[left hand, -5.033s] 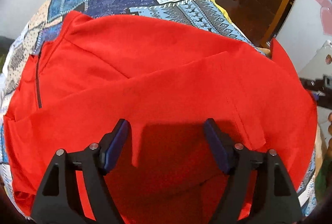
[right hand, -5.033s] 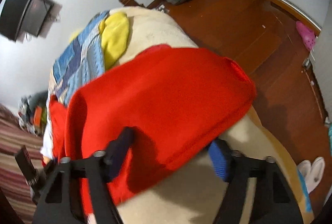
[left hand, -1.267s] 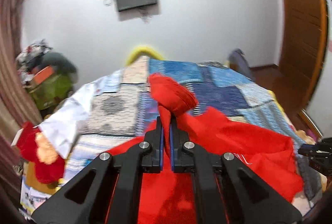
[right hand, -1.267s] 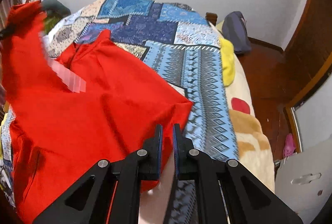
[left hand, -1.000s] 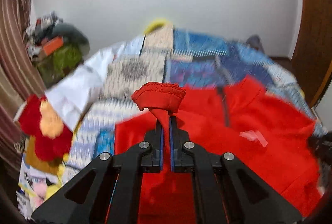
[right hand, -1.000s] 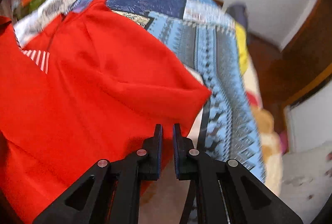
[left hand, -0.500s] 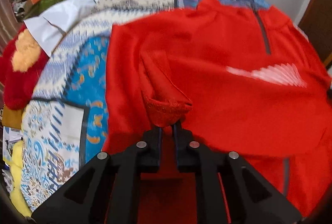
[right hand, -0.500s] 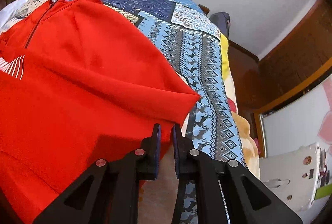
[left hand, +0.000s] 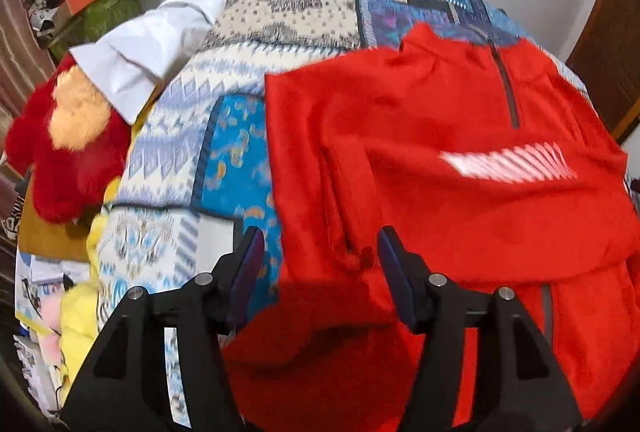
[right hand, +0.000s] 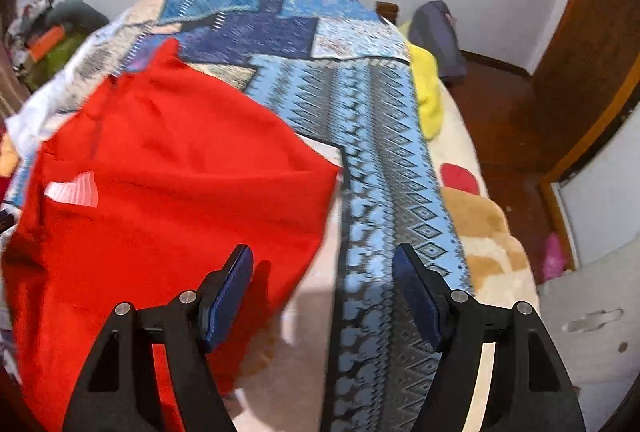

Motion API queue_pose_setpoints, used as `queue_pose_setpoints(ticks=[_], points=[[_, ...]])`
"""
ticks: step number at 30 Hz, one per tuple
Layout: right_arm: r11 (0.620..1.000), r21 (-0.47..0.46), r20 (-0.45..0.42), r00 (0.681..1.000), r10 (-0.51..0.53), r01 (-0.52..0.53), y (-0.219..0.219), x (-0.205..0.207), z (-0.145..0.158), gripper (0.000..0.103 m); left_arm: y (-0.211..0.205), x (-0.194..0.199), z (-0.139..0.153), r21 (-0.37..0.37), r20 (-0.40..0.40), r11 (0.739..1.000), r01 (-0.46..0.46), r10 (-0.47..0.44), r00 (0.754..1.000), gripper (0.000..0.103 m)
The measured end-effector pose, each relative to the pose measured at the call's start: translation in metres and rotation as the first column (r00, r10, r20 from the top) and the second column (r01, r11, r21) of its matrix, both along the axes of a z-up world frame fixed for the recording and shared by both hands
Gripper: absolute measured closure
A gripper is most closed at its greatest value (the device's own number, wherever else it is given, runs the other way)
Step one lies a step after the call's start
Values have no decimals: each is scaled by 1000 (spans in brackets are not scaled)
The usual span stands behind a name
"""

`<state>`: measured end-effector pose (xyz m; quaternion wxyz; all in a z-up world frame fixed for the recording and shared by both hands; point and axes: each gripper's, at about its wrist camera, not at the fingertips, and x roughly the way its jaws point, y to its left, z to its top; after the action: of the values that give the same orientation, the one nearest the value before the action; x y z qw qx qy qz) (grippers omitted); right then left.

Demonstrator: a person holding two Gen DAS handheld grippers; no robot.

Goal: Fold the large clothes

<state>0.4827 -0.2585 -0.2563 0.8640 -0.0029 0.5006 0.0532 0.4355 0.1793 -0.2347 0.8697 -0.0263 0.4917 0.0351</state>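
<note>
Red garment (left hand: 420, 151) matt fleecy cloth; bedspread (right hand: 360, 119) woven patterned cloth.

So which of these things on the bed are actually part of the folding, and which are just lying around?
Part of the job:
- red pullover, spread on the patchwork bedspread
- left hand-held gripper, open over its sleeve
- right hand-held gripper, open, holding nothing

Just lying about:
- white shirt
- red plush toy
- yellow cloth
- grey bag
</note>
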Motion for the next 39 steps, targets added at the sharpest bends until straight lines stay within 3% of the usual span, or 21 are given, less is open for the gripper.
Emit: queue_pose_setpoints(ticks=[3, 6, 8, 10, 14, 18, 21, 26, 29, 32, 35, 37, 39], points=[[998, 52, -23, 999, 25, -24, 9, 1, -1, 32, -7, 24, -13, -38, -38, 999, -5, 3, 999, 44], [996, 80, -42, 998, 45, -41, 16, 2, -6, 32, -16, 47, -33, -17, -79, 1000, -14, 13, 997, 45], [996, 79, -49, 998, 50, -46, 18, 2, -8, 32, -22, 59, -46, 24, -105, 999, -26, 28, 994, 61], [996, 69, -54, 997, 57, -53, 22, 3, -10, 32, -28, 67, -56, 83, -121, 996, -24, 34, 992, 92], [995, 60, -47, 996, 77, -74, 28, 3, -10, 32, -28, 59, -45, 107, -52, 994, -24, 30, 998, 98], [994, 43, -57, 993, 103, -101, 37, 4, -17, 32, -11, 39, -11, 114, 52, 991, -63, 57, 997, 98], [993, 6, -99, 988, 116, -116, 47, 5, -31, 27, 2, 32, 1, 127, 68, 988, -89, 81, 994, 98], [991, -52, -72, 990, 120, -124, 57, -1, -41, 12, 18, 28, -22, 148, -23, 983, -110, 114, 993, 98], [992, -43, -98, 988, 117, -122, 55, -1, -40, 11, 16, 25, -42, 181, -73, 979, -97, 112, 991, 96], [992, -48, -121, 987, 107, -113, 49, -2, -35, 11, 10, 22, -43, 211, -70, 974, -78, 95, 993, 94], [992, -69, -101, 990, 102, -109, 43, -6, -20, 11, 9, 19, -33, 171, -94, 984, -54, 71, 993, 80], [990, -80, -70, 992, 109, -115, 42, -7, -6, 11, 6, 18, -22, 163, -99, 986, -39, 56, 993, 64], [989, -82, -38, 992, 121, -123, 43, -7, 10, 11, -1, 15, -5, 179, -67, 984, -12, 25, 997, 60]])
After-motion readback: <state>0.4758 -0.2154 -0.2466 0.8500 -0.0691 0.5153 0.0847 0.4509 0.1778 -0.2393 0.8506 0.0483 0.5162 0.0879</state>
